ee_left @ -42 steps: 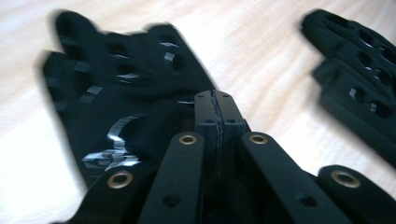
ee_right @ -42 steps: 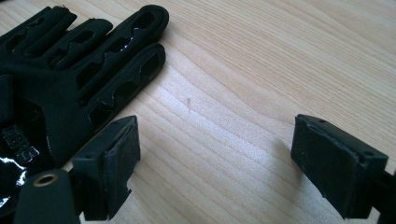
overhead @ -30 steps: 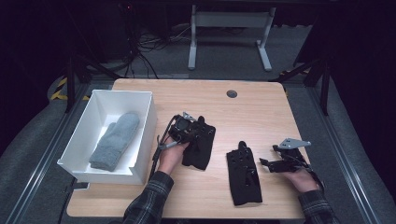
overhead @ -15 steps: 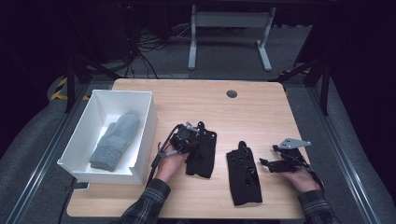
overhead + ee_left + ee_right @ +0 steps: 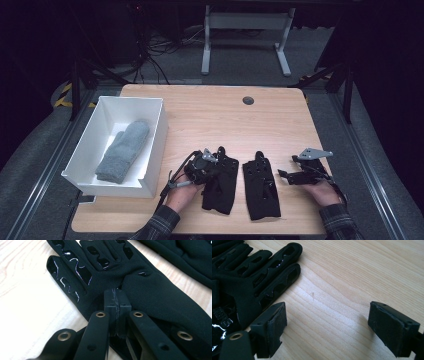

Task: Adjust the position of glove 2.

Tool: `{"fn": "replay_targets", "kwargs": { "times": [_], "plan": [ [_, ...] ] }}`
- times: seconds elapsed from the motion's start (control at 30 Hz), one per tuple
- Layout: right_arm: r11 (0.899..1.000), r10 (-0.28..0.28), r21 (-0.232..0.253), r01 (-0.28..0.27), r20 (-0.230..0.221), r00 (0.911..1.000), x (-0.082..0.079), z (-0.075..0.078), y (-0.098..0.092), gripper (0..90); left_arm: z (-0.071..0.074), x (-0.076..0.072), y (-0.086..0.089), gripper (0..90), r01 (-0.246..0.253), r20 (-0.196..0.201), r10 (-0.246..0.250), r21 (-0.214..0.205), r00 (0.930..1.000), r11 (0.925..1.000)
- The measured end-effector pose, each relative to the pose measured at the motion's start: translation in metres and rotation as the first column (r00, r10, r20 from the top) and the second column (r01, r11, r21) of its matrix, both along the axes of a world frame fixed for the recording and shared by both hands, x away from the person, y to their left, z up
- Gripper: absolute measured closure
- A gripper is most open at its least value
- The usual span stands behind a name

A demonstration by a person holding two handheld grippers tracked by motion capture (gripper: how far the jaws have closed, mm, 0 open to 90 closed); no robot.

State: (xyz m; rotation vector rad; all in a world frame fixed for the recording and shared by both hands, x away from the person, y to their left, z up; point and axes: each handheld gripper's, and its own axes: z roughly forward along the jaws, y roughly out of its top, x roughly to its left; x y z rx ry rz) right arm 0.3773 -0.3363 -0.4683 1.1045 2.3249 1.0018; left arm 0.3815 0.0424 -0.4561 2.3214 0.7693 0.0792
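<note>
This looks like a lab or recording studio, not a home: a pale wooden worktop [image 5: 210, 115] stands alone in a dark room on grey carpet [image 5: 380, 165], with loose cables [image 5: 150, 55] tangled at the far left and a metal stand [image 5: 245, 37] beyond.

The scene is viewed from a fixed camera set high on the person's side, faced forward and down, so that the whole bench [image 5: 210, 107] is taken in from some way off, with the floor beyond at the far side. The left gripper view is taken from very near, along closed fingers [image 5: 117, 305] pressed together on the left glove [image 5: 150, 287], low over the wood. The right gripper view is likewise taken from close above the bench, along parted fingers [image 5: 273, 325], with the right glove [image 5: 257, 272] at its left edge. Both gloves and the wood are shared with the high view.
</note>
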Motion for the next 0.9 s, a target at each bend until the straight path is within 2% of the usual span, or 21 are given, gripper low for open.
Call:
{"fn": "replay_targets", "kwargs": {
  "times": [0.03,0.07,0.1,0.13,0.17,0.2,0.3,0.37,0.43,0.73,0.8,0.9],
  "plan": [
    [1.000,0.000,0.000,0.000,0.000,1.0000,0.000,0.000,0.000,16.1,0.000,0.001,0.002,87.5,-0.002,-0.017,0.002,-0.028,0.9999,0.9996],
    [1.000,0.000,0.000,0.000,0.000,1.0000,0.000,0.000,0.000,16.1,0.000,0.001,0.003,80.3,-0.007,-0.032,0.005,-0.051,0.9995,0.9987],
    [1.000,0.000,0.000,0.000,0.000,1.0000,0.000,0.000,0.000,16.1,0.000,0.001,0.003,75.2,-0.007,-0.032,0.005,-0.051,0.9995,0.9987],
    [1.000,0.000,0.000,0.000,0.000,1.0000,0.000,0.000,0.000,16.1,0.005,-0.001,0.006,71.8,-0.014,-0.005,0.013,-0.046,0.9999,0.9988],
    [1.000,-0.001,0.000,0.001,0.000,1.0000,0.000,0.000,0.000,16.1,0.005,-0.001,0.006,69.8,-0.014,-0.005,0.013,-0.046,0.9999,0.9988],
    [1.000,-0.001,0.000,0.001,-0.001,1.0000,0.000,0.000,0.000,16.1,0.011,-0.002,0.012,68.1,-0.023,0.016,0.024,-0.048,0.9996,0.9986],
    [1.000,-0.001,0.000,0.001,0.000,1.0000,0.000,0.000,0.000,16.1,0.015,-0.002,0.022,66.2,-0.053,0.021,0.054,-0.052,0.9983,0.9972],
    [1.000,0.000,0.000,0.000,-0.001,1.0000,0.000,0.000,0.000,16.1,0.014,-0.001,0.025,66.2,-0.064,0.015,0.065,-0.049,0.9978,0.9967],
    [1.000,-0.001,0.000,0.001,0.000,1.0000,0.000,0.000,0.000,16.1,0.009,0.002,0.028,66.2,-0.072,-0.011,0.071,-0.049,0.9974,0.9962],
    [1.000,-0.001,0.001,0.001,0.000,1.0000,0.000,0.000,0.000,16.1,-0.001,0.003,0.020,65.2,-0.072,-0.010,0.072,0.001,0.9973,0.9974],
    [1.000,0.001,0.001,-0.001,-0.001,1.0000,0.000,0.000,0.000,16.3,-0.001,0.002,0.019,68.6,-0.077,-0.001,0.077,0.006,0.9970,0.9970],
    [1.000,0.004,0.001,-0.004,0.002,1.0000,0.000,0.000,0.000,17.6,-0.001,0.001,0.017,76.9,-0.080,-0.013,0.080,0.007,0.9967,0.9968]
  ]
}}
